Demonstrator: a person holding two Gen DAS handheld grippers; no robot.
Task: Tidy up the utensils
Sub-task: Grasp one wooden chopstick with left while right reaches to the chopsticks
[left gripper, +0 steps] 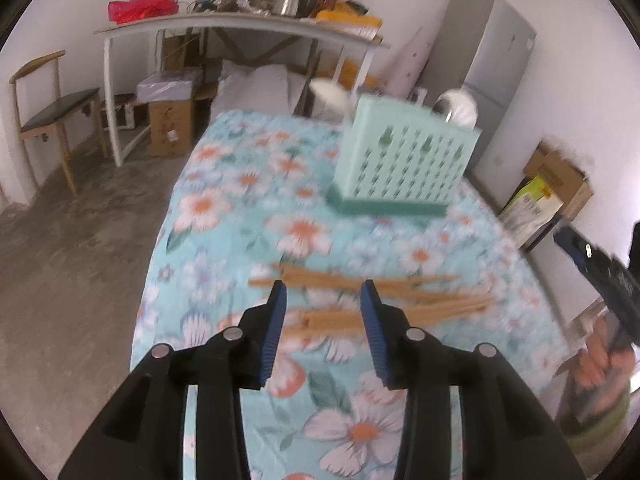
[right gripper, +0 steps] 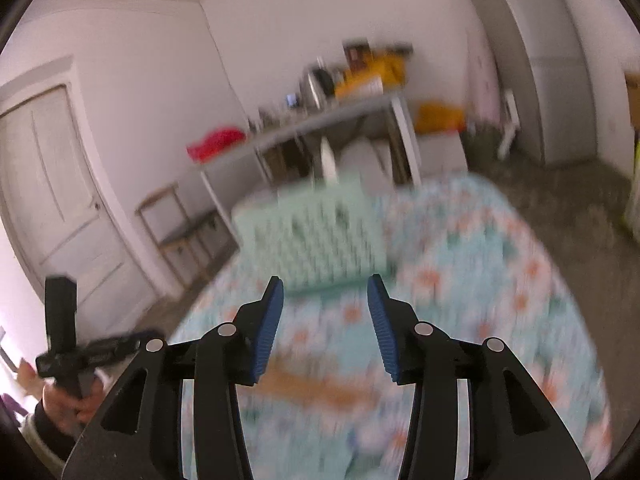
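- Wooden chopsticks (left gripper: pixel 372 300) lie on the floral tablecloth (left gripper: pixel 224 208), in front of the mint utensil holder (left gripper: pixel 404 160).
- Left gripper (left gripper: pixel 323 292) hovers above the chopsticks, jaws parted, empty.
- Right gripper (right gripper: pixel 325 284) faces the holder, jaws parted, empty.

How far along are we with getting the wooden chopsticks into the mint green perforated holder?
Done: white spoons already stand in the mint green perforated plastic holder.

In hand: nothing. The left gripper and the right gripper are both open and empty; the left hangs over the pile.

Left: the whole pile of wooden chopsticks still lies on the floral tablecloth.
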